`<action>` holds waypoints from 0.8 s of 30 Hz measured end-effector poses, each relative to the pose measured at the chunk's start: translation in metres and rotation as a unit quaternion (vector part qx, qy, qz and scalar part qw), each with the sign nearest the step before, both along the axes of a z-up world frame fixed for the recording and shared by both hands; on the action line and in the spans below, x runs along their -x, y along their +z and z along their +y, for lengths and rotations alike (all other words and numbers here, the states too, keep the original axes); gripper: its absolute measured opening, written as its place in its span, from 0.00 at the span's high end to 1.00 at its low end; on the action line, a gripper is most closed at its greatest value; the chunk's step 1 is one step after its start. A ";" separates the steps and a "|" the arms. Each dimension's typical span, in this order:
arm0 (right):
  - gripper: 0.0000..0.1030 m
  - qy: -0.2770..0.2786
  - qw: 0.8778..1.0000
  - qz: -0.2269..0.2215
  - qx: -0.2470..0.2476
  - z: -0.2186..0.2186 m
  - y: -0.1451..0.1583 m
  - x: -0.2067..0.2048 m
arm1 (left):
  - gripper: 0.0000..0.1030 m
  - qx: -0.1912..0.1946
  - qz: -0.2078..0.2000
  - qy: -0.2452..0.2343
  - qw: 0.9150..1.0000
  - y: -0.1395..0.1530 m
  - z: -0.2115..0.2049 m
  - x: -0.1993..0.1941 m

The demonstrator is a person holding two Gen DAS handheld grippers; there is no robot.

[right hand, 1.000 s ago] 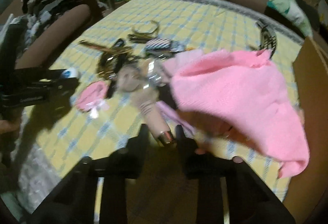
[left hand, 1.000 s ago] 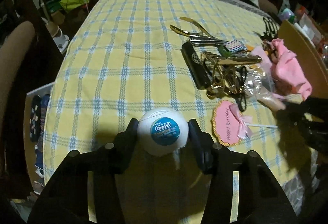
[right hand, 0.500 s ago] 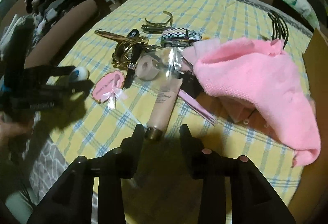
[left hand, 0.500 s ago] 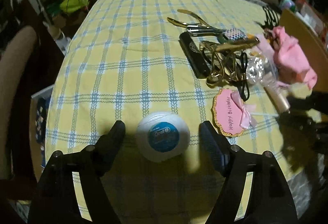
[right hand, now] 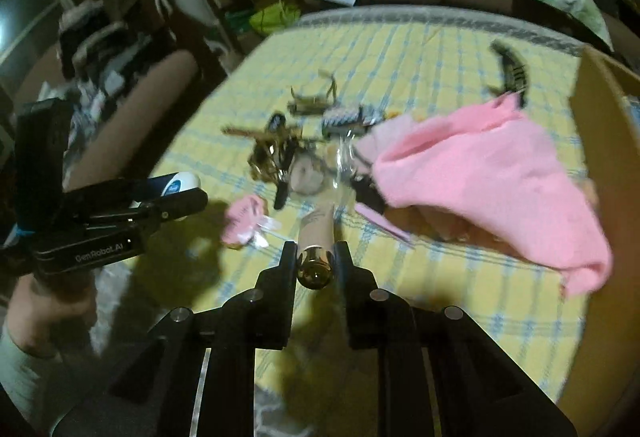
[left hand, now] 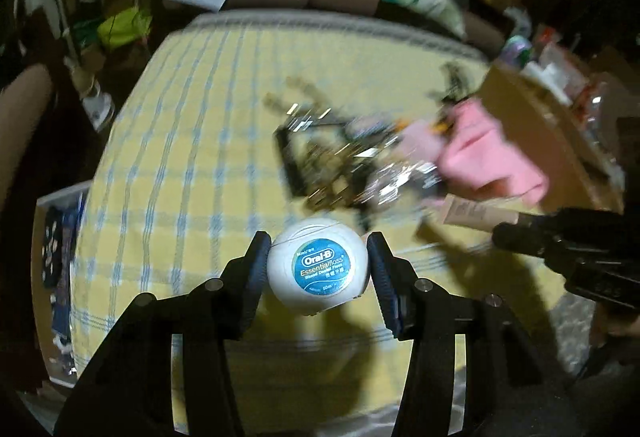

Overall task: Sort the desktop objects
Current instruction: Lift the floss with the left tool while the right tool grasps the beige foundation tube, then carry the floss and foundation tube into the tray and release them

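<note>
- The floss container (left hand: 317, 273) is a small round plastic case, probably light, stiff and smooth. It sits clamped between the closing jaws of the left gripper (left hand: 317, 269), above the near edge of the table (left hand: 168, 141).
- The cosmetic tube (right hand: 316, 233) – soft body, hard gold cap – is pinched at the cap by the right gripper (right hand: 315, 265).
- Beyond lie a pink cloth (right hand: 480, 173) and a cardboard box (right hand: 604, 165) at the right edge.

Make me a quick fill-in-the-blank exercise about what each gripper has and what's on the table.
1. The left gripper is closing on a round white ____ container.
2. The right gripper's jaws clamp the ____ cap of a beige cosmetic tube.
3. The yellow tablecloth has ____ check lines.

Missing words: dental floss; gold; blue
</note>
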State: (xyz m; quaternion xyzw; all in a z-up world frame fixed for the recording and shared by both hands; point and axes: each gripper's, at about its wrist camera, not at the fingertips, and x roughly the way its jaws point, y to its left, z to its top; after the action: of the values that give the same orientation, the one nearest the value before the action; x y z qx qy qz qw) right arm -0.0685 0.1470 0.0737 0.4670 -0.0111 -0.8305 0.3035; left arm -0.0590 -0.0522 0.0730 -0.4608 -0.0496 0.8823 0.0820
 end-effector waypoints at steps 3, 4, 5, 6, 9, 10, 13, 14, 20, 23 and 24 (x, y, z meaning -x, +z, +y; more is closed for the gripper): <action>0.83 -0.017 1.000 0.010 0.014 0.026 0.027 -0.009 | 0.55 -0.018 0.024 -0.021 0.999 0.027 0.021 -0.007; 0.83 -0.028 0.999 0.017 0.023 0.040 0.038 -0.013 | 0.55 -0.031 0.026 -0.031 0.999 0.034 0.030 -0.009; 0.83 -0.037 0.999 0.021 0.031 0.050 0.045 -0.015 | 0.55 -0.040 0.028 -0.040 0.998 0.040 0.040 -0.011; 0.83 -0.051 0.997 0.025 0.042 0.068 0.054 -0.019 | 0.55 -0.047 0.030 -0.050 0.997 0.045 0.050 -0.012; 0.83 -0.101 0.993 0.039 0.055 0.130 0.075 -0.030 | 0.55 -0.069 0.032 -0.085 0.993 0.059 0.089 -0.011; 0.83 -0.116 0.991 0.045 0.052 0.150 0.079 -0.034 | 0.55 -0.074 0.032 -0.099 0.992 0.063 0.106 -0.009; 0.83 -0.188 0.979 0.060 0.040 0.222 0.085 -0.047 | 0.55 -0.084 0.032 -0.139 0.986 0.074 0.159 -0.005; 0.83 -0.223 0.972 0.058 0.046 0.253 0.084 -0.050 | 0.55 -0.086 0.032 -0.149 0.985 0.076 0.177 -0.004; 0.83 -0.334 0.939 0.061 0.057 0.355 0.068 -0.049 | 0.55 -0.102 0.015 -0.207 0.973 0.079 0.282 0.008; 0.83 -0.338 0.938 0.065 0.034 0.365 0.057 -0.030 | 0.55 -0.094 0.006 -0.229 0.969 0.073 0.330 0.016; 0.83 -0.336 0.939 0.068 0.023 0.366 0.054 -0.025 | 0.55 -0.091 0.003 -0.234 0.968 0.070 0.343 0.019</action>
State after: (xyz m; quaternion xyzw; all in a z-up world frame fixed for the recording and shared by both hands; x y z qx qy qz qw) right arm -0.0438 0.5129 0.1281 0.3716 -0.1658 -0.9133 0.0179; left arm -0.0776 0.2907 0.1431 -0.4476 -0.0200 0.8317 0.3278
